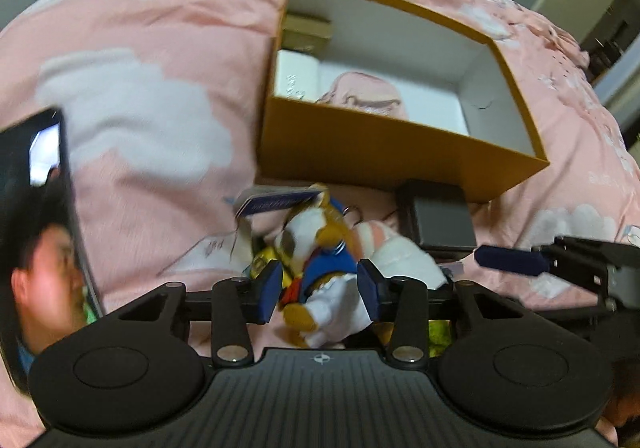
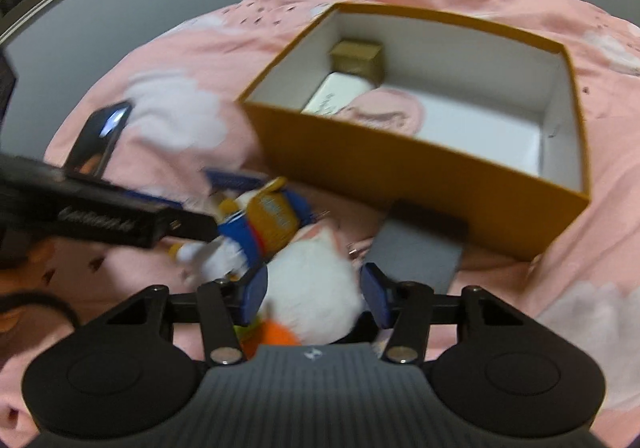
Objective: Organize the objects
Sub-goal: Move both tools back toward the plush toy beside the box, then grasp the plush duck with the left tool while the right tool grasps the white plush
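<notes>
- Orange cardboard box is my landmark; three items lie inside: a gold case, a white case, a pink pouch.
- Left of it, one phone.
- In front: my left gripper straddles the duck plush, my right gripper the white plush; whether either is clamped, I cannot tell.
- One grey box also waits.

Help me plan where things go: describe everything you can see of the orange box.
The orange box is an open, lidless rectangular carton, apparently cardboard, orange outside and white inside. It sits upright on the pink bedspread. Inside, toward its far left corner, are a small gold box, a white box and a pink item; the rest is bare. A grey box lies against its near wall.
</notes>
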A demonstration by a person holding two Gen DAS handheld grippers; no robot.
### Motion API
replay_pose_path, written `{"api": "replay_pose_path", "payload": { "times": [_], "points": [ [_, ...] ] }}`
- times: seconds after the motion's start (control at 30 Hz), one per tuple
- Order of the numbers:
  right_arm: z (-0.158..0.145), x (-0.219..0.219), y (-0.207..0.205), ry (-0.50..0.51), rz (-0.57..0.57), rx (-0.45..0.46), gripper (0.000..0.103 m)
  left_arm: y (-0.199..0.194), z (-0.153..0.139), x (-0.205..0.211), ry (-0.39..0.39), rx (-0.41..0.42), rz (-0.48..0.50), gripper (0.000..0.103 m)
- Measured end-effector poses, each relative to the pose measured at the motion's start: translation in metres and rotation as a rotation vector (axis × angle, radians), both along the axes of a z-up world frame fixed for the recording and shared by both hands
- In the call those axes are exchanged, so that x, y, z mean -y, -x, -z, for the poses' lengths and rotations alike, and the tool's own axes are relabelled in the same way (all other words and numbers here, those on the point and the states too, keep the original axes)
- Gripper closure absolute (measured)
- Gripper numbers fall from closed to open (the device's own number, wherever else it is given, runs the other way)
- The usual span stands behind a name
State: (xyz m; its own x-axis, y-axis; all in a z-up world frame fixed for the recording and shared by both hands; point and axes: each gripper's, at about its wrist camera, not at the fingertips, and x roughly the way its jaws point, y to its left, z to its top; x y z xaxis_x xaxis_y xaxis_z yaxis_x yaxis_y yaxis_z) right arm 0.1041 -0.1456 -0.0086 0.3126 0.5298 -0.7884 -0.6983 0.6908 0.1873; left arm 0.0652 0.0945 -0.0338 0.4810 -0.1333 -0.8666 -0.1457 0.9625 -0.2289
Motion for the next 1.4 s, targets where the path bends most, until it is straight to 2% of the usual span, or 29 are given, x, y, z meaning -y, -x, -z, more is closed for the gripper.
{"api": "replay_pose_path", "payload": {
  "times": [0.2,0.43,0.57,0.63,0.83,1.03,1.13,1.27,1.4],
  "points": [
    [0.007,-0.024,0.020,0.071,-0.098,0.013,0.048,0.007,0.001,-0.002,0.006,0.013,-0.030,0.055],
    [0.006,-0.017,0.027,0.095,-0.097,0.007,0.048,0.010,0.002,0.001,0.018,0.018,-0.003,0.055],
    [0.010,-0.012,0.035,0.111,-0.099,-0.025,0.048,0.012,0.004,0.005,0.021,0.017,0.020,0.055],
    [0.011,-0.009,0.035,0.104,-0.088,-0.043,0.055,0.013,0.004,0.007,0.019,0.021,0.029,0.055],
    [0.007,-0.006,0.036,0.100,-0.073,-0.034,0.060,0.015,-0.002,0.012,0.008,0.056,0.061,0.055],
    [-0.004,0.011,0.024,0.110,0.030,0.014,0.061,0.012,-0.002,0.010,0.006,0.055,0.054,0.055],
    [0.002,0.020,0.012,0.165,0.113,0.035,0.061,0.008,0.000,0.010,0.008,0.051,0.061,0.055],
    [0.022,0.030,-0.005,0.209,0.191,-0.004,0.061,0.001,0.005,0.012,0.016,0.039,0.070,0.055],
    [0.031,0.031,-0.010,0.228,0.210,-0.030,0.059,-0.006,0.010,0.012,0.027,0.021,0.066,0.055]
  ]
}}
